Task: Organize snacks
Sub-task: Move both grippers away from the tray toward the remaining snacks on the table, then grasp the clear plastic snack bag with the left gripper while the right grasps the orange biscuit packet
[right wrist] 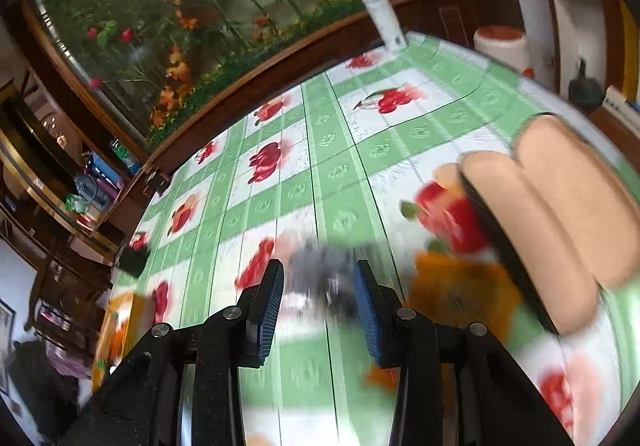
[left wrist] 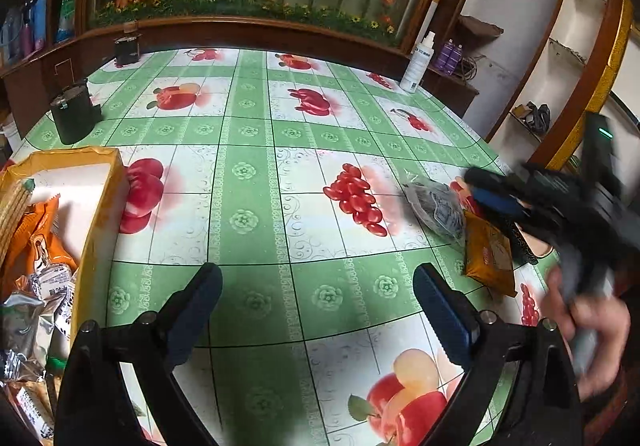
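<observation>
A table spread with a green checked cloth (left wrist: 256,205) printed with red fruit stands before a wooden cabinet with a panel of painted flowers and bamboo.

The left claw (left wrist: 316,310) hangs above the cloth just beside the yellow box (left wrist: 100,230), its fingers spread wide with nothing between them. The box, at the table's near left edge, already holds a heap of wrapped snacks; they overlap too much to count.

The right claw (right wrist: 318,302) is well away from the box, at the far side of the table from it. Its fingers stand partly apart, and a dark clear bag (left wrist: 438,211) lies blurred on the cloth between and beyond them; I cannot tell whether the pads touch it. Just beside that bag lies one orange packet (left wrist: 490,262). So two snacks appear left outside the box.

The step in hand looks like the fetching of the next loose snack. The right claw would need to settle, close on the bag and carry it across to the box.

Beyond the box stand two dark tins (left wrist: 76,113), and farther off one white spray bottle (left wrist: 418,63).
</observation>
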Demonstrator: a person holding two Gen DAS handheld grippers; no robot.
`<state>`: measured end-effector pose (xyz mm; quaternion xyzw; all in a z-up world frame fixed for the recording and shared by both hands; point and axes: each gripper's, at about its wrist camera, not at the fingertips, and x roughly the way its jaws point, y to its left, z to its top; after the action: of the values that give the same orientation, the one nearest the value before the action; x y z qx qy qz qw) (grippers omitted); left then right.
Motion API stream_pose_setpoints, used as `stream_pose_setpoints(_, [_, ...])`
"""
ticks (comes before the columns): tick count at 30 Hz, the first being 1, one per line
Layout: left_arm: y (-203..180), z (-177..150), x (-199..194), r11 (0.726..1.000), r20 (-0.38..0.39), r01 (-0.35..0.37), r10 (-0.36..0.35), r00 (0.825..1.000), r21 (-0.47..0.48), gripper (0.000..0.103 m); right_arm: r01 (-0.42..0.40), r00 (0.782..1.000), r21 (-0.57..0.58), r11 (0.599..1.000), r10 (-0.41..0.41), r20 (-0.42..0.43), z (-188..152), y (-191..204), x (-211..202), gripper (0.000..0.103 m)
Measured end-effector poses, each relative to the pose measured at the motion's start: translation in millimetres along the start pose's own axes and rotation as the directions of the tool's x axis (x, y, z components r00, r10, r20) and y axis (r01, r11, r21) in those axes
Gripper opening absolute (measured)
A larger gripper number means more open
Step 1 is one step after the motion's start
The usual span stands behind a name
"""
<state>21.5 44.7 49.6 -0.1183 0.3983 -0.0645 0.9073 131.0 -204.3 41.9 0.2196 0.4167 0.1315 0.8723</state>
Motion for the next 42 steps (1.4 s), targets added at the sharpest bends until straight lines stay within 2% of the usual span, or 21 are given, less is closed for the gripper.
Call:
stream_pose_setpoints(2, [0.9,-0.6,-0.2,1.000,-0.016,-0.001,0.001,1.000,0.004,0.096,0.056,0.998,0.002,0.998,-0.056,-0.035,8.2,-3.7,22.8,0.039])
stream_pose_setpoints(4, [1.2,-1.2,-2.9,1.000,-0.021,0.009,-0.009,1.000,0.012,0.096,0.047,0.996,0.012,0.999,-0.046,-0.075,3.9,-4.5,33.9,0.040])
stream_pose_setpoints(7, [0.9,-0.8,-5.9,1.000,-0.008,0.008,-0.008,1.000,0.020,0.096,-0.076,0.990,0.015,0.997,0.078,-0.115,-16.9,10.3,28.4,0.041])
stream_pose_setpoints(9, [-0.6,0.0,-4.3,1.000,-0.007,0.018,-0.018,1.000,0.020,0.096,-0.205,0.961,0.008,0.979,0.202,-0.189,-36.5,25.9,21.0,0.041])
stream_pose_setpoints(10, [-0.8,0.1,-3.5,1.000,-0.009,0.021,-0.021,1.000,0.020,0.096,-0.222,0.958,0.009,0.975,0.220,-0.186,-40.5,27.9,15.1,0.041])
stream_pose_setpoints(11, [-1.0,0.4,-1.7,1.000,-0.013,0.021,-0.021,1.000,0.022,0.096,-0.215,0.966,0.005,0.977,0.213,-0.147,-42.7,27.2,0.9,0.041])
stream_pose_setpoints(12, [-1.5,0.8,-0.2,1.000,-0.017,0.021,-0.021,1.000,0.023,0.096,-0.187,0.976,-0.005,0.982,0.185,-0.116,-42.0,25.0,-9.7,0.041])
stream_pose_setpoints(14, [-0.5,1.0,-1.0,1.000,-0.013,0.025,-0.025,1.000,0.016,0.096,-0.031,0.999,-0.024,0.999,0.031,-0.013,-38.7,13.6,-41.0,0.044])
stream_pose_setpoints(15, [-0.3,1.4,-1.0,0.999,-0.011,0.028,-0.027,1.000,0.016,0.096,0.042,0.998,-0.004,0.999,-0.042,0.040,-39.3,5.1,-55.6,0.049])
stream_pose_setpoints(16, [-0.3,1.8,-0.5,1.000,-0.012,0.027,-0.027,1.000,0.017,0.096,0.087,0.995,0.013,0.996,-0.087,0.056,-41.1,0.4,-62.6,0.065])
stream_pose_setpoints(17, [0.2,1.7,-0.3,1.000,-0.014,0.024,-0.023,1.000,0.014,0.096,0.135,0.989,0.037,0.990,-0.137,0.060,-43.4,-7.7,-69.4,0.074])
stream_pose_setpoints(21, [1.3,2.0,-1.2,1.000,-0.012,0.018,-0.018,1.000,0.005,0.096,0.252,0.967,0.099,0.963,-0.254,0.004,-53.0,-31.1,-66.8,0.074])
stream_pose_setpoints(23, [3.1,2.7,-3.4,1.000,-0.002,0.009,-0.009,1.000,0.002,0.096,0.232,0.973,0.110,0.966,-0.231,-0.022,-56.3,-32.6,-58.5,0.074])
stream_pose_setpoints(27, [8.8,3.9,-5.5,1.000,0.007,-0.003,0.003,1.000,-0.019,0.096,0.293,0.956,0.060,0.954,-0.291,-0.045,-56.3,-24.7,-41.2,0.075])
stream_pose_setpoints(31, [16.3,5.5,-5.3,0.999,-0.004,-0.023,0.023,1.000,-0.041,0.096,0.394,0.916,-0.043,0.918,-0.397,-0.063,-52.8,-14.2,-13.2,0.080])
stream_pose_setpoints(33, [18.0,5.9,-4.6,0.999,-0.016,-0.032,0.032,0.999,-0.040,0.096,0.454,0.883,-0.147,0.879,-0.466,-0.061,-54.9,0.4,0.1,0.080])
stream_pose_setpoints(34, [17.8,5.9,-4.1,0.999,-0.024,-0.033,0.032,0.999,-0.034,0.096,0.455,0.882,-0.175,0.873,-0.469,-0.049,-58.6,6.0,3.0,0.077])
stream_pose_setpoints(38, [11.5,2.9,-1.7,1.000,-0.066,-0.028,0.028,0.997,0.006,0.096,0.332,0.933,-0.309,0.891,-0.359,-0.031,-76.5,35.6,9.4,0.076])
stream_pose_setpoints(40, [7.0,1.0,-1.0,0.999,-0.079,-0.030,0.032,0.996,0.032,0.096,0.286,0.952,-0.343,0.895,-0.307,-0.008,-86.4,44.4,8.8,0.076])
stream_pose_setpoints(41, [3.9,-0.3,-0.4,0.998,-0.088,-0.024,0.029,0.996,0.053,0.096,0.285,0.953,-0.346,0.894,-0.304,-0.001,-88.3,45.9,8.2,0.076])
stream_pose_setpoints(42, [1.9,-1.4,0.3,0.997,-0.096,-0.020,0.027,0.995,0.069,0.096,0.256,0.962,-0.320,0.912,-0.271,-0.002,-86.5,41.7,4.4,0.076])
